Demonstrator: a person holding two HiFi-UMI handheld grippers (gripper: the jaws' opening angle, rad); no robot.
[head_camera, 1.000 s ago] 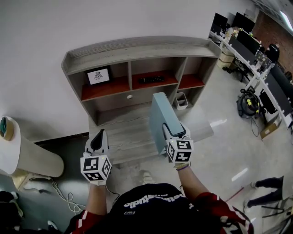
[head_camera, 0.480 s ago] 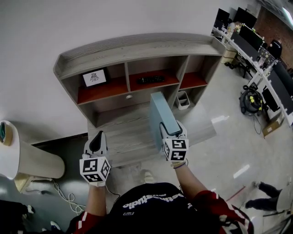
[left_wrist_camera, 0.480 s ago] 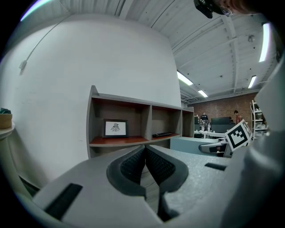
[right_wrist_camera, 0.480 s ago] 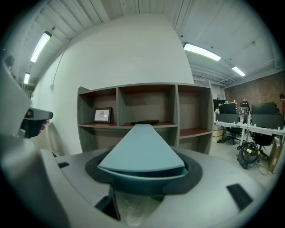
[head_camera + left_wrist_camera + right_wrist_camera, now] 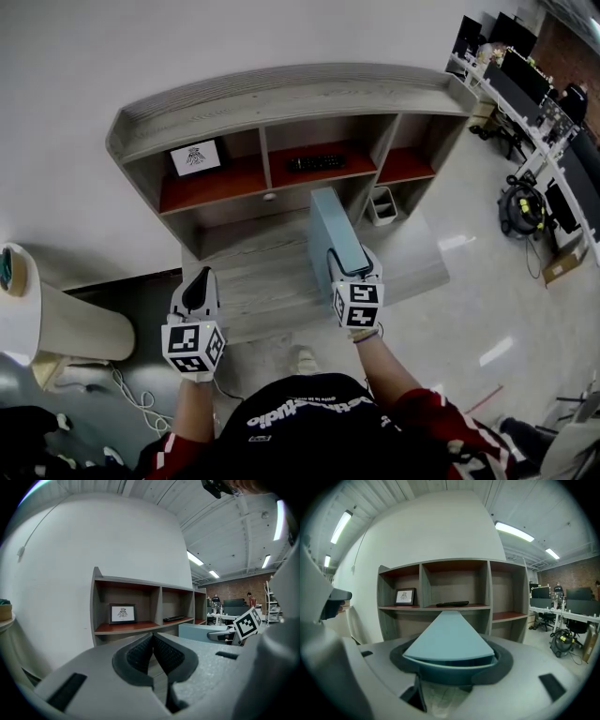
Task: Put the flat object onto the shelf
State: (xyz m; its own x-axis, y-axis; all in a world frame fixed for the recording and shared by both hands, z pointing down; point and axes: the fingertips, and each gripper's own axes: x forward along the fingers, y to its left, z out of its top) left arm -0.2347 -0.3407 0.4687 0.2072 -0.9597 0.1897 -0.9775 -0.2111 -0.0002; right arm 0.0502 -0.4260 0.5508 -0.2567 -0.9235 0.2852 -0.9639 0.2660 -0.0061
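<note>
One blue board (image 5: 330,234), held flat, points its long side to 12 o'clock at one shelf (image 5: 281,94). Right claw (image 5: 349,269) pinches it; left claw (image 5: 199,289) is pressed together.

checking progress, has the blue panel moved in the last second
Yes, slightly: the blue panel drifted left, widening its gap to the small bin.

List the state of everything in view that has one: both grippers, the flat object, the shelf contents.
left gripper: jaws together, nothing between them
right gripper: jaws closed on the flat object
flat object: held in the air in front of the shelf, not yet on it
shelf: standing against the wall, open-fronted
framed picture: upright in the left compartment
remote: lying flat in the middle compartment
</note>
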